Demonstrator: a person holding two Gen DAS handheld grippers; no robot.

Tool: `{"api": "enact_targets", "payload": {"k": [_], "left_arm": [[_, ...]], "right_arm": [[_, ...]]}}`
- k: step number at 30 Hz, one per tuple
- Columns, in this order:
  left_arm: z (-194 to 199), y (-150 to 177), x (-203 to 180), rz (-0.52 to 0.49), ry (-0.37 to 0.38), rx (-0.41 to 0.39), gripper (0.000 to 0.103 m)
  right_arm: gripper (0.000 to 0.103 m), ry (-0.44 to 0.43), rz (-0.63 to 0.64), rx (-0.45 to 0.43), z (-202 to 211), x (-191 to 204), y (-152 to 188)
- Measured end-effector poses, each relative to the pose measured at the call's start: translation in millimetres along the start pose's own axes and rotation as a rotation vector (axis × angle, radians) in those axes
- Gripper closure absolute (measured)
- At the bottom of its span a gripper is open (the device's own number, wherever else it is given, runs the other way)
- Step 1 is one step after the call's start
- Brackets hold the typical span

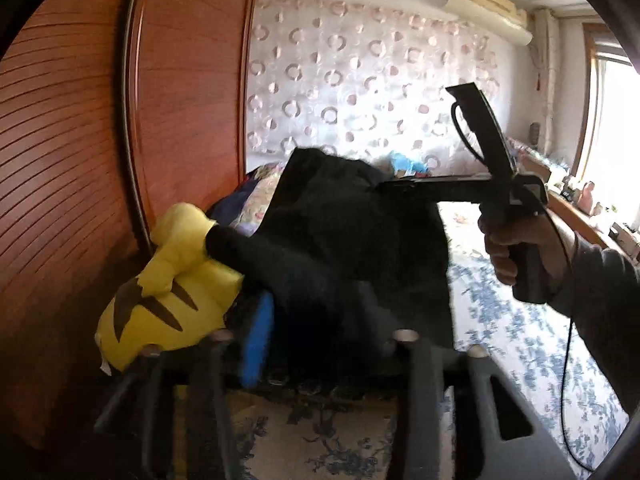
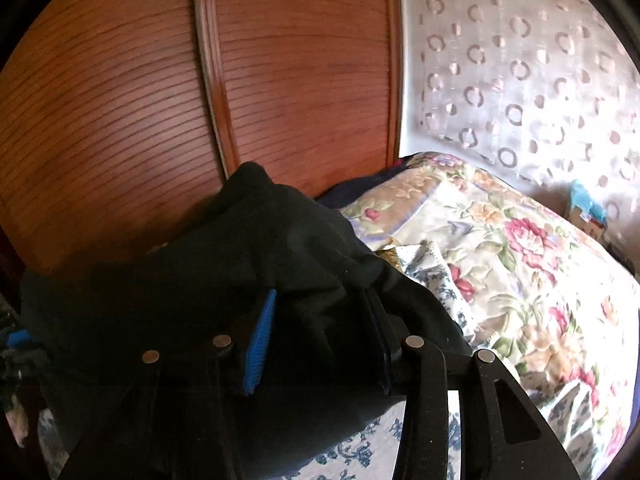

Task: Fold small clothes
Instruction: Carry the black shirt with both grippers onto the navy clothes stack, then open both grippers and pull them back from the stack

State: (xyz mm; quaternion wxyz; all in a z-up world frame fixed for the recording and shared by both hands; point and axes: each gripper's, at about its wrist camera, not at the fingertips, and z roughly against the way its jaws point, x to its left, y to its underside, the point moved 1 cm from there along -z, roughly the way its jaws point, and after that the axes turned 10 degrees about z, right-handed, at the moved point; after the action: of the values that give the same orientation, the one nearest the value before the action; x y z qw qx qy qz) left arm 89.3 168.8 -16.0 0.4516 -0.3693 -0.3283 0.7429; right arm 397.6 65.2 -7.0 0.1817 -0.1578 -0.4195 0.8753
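The black knit garment (image 1: 352,240) hangs in the air above the bed with its white-and-blue floral sheet (image 1: 532,336), stretched between the two tools. In the left wrist view the left tool (image 1: 320,352) has the dark fabric bunched between its fingers, the blue pad (image 1: 256,344) of one finger showing at the cloth's left edge; the jaws stand partly apart with the garment between them, and whether the pads actually press on it I cannot tell, since the fabric hides the tips. A black sleeve or cuff of the garment sticks out to the left, in front of a yellow plush toy with brown stripes (image 1: 160,300) that lies near the reddish-brown slatted wooden wardrobe door (image 1: 80,160).

Further right in the same view, a person's hand (image 1: 516,248) in a grey sleeve holds the handle of the right tool (image 1: 384,188), whose black fingers reach into the garment's upper edge.

From the right wrist view, the right tool (image 2: 316,344) also has the black cloth draped between and over its fingers — one blue pad (image 2: 260,340) visible, the other side dark — jaws partly apart, grip unclear. Behind lie a floral quilt with pink roses (image 2: 520,264) and a sheer curtain patterned with rings (image 2: 520,72).
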Motion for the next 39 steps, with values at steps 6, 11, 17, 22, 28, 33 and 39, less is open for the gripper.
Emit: {"api": "enact_targets", "payload": {"k": [6, 11, 17, 22, 28, 33, 39], "left_arm": [[17, 4, -19, -0.038, 0.061, -0.017, 0.017], [30, 6, -43, -0.075, 0.077, -0.033, 0.016], [40, 15, -72, -0.117, 0.112, -0.029, 0.016], [44, 31, -97, -0.135, 0.163, -0.006, 0.016], [52, 43, -126, -0.159, 0.214, 0.007, 0.016], [67, 42, -149, -0.176, 0.243, -0.011, 0.016], [85, 40, -166, -0.18, 0.251, -0.033, 0.016]], "right_arm": [[0.059, 0.047, 0.001, -0.066, 57, 48, 25], [0.046, 0.086, -0.009, -0.101, 108, 72, 65], [0.024, 0.179, -0.057, -0.132, 164, 99, 108], [0.022, 0.296, -0.129, -0.138, 211, 121, 145], [0.022, 0.404, -0.225, -0.152, 256, 137, 183], [0.022, 0.48, -0.279, -0.17, 281, 151, 192], [0.022, 0.546, -0.299, -0.212, 293, 175, 194]]}}
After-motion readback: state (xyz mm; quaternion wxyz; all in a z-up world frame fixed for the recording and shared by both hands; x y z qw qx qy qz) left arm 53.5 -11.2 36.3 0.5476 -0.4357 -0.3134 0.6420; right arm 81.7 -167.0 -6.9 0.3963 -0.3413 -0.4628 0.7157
